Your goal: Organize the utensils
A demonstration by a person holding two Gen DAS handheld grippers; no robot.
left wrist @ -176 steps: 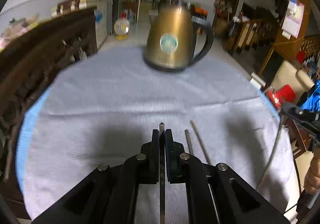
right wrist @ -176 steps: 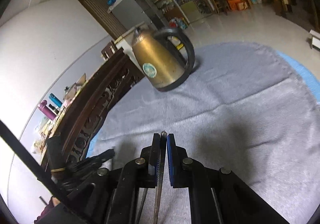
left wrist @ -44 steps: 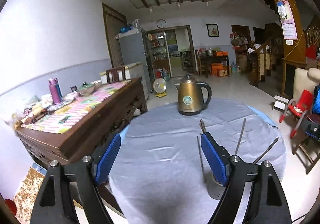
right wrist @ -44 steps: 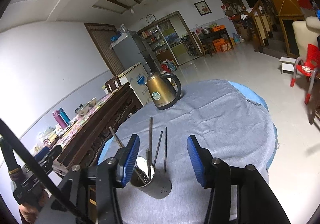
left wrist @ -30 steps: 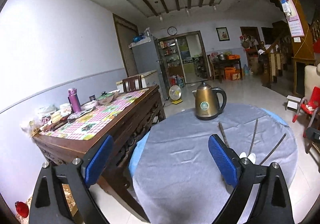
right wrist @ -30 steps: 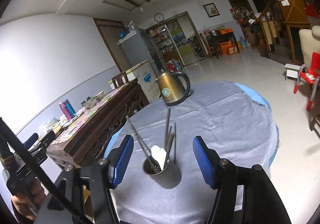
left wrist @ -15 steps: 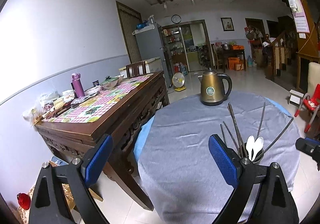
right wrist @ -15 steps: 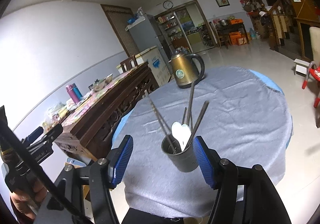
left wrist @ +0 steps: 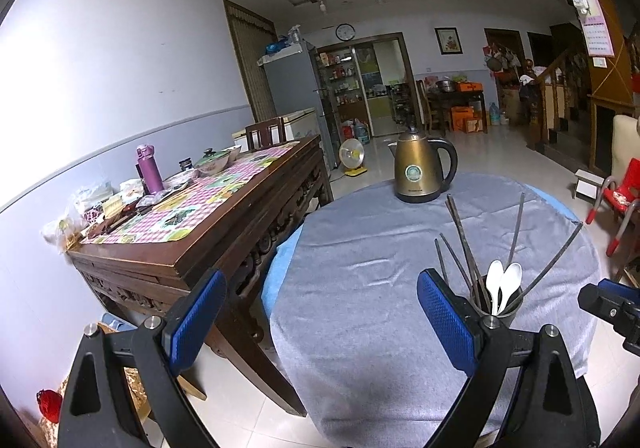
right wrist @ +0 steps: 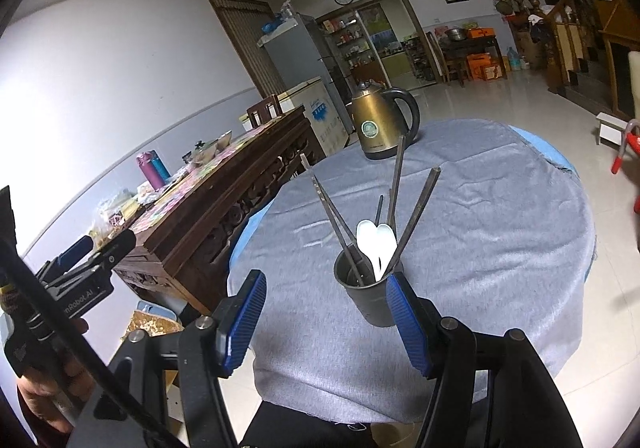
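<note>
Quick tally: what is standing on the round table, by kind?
Kettle: 1
Utensil holder: 1
White spoons, in the holder: 2
Chopsticks, in the holder: 6, as far as the left wrist view shows
Total: 10

I see a plain grey cloth point(right wrist: 472, 232) over the round table, pale blue edging at its three o'clock rim. The dark grey metal cup point(right wrist: 366, 294) holds two white spoons point(right wrist: 376, 242) and dark steel chopsticks point(right wrist: 394, 183). At twelve o'clock stands a bronze-gold kettle point(right wrist: 374, 123), black-handled. My pads point(left wrist: 446, 318) are blue, ribbed. The sideboard's mat point(left wrist: 192, 203) is pink-checked.
</note>
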